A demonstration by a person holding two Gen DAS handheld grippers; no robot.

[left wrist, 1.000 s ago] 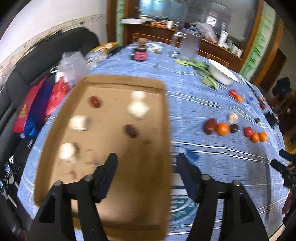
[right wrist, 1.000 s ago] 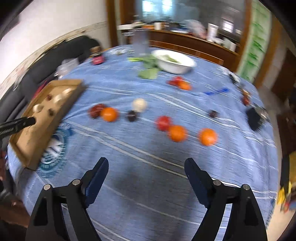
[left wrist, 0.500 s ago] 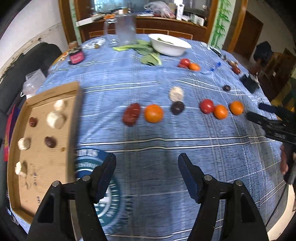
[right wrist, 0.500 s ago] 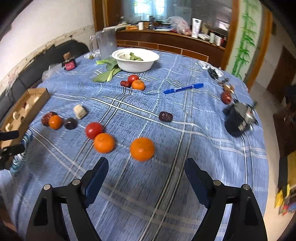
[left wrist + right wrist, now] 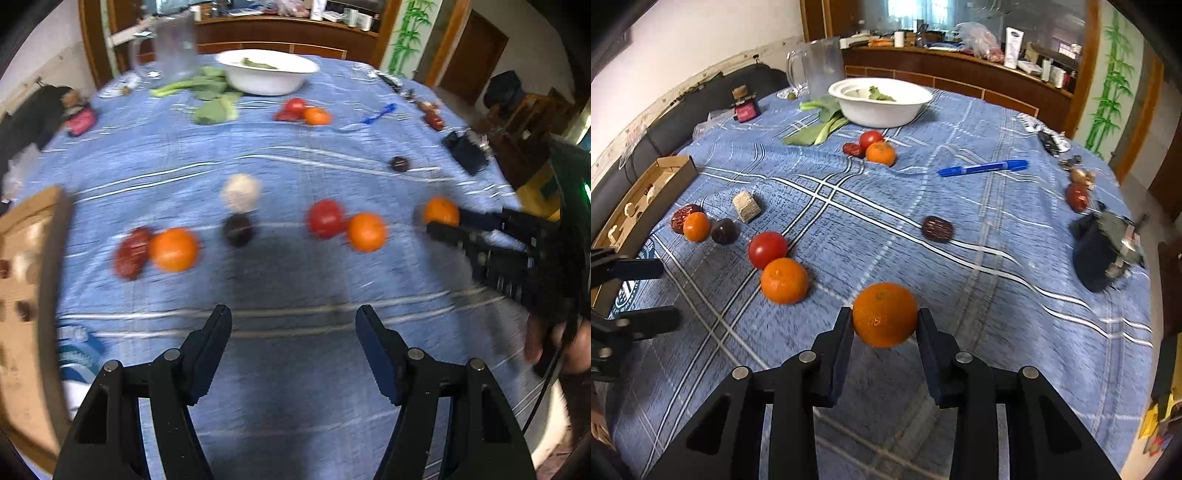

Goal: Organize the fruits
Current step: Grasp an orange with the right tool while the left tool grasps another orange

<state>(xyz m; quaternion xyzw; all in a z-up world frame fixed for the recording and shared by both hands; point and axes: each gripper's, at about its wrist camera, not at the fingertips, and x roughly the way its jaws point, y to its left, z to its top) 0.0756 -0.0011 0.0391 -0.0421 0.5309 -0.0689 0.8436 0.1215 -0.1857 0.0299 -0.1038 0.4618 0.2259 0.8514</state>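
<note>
Hovering over bare blue tablecloth at the near left, the left gripper holds its fingers moderately wide around nothing. Further right, the right gripper is closing on the nearest orange, both pads touching its sides, right of another orange and a tomato.

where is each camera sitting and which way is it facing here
Left wrist: on the left hand-held gripper, looking down across the blue tablecloth; open fingers show, plus the right hand-held gripper at right.
Right wrist: on the right hand-held gripper, looking toward the white bowl; its jaws are closing around an orange.
Shared: that orange, bowl, tomato.
</note>
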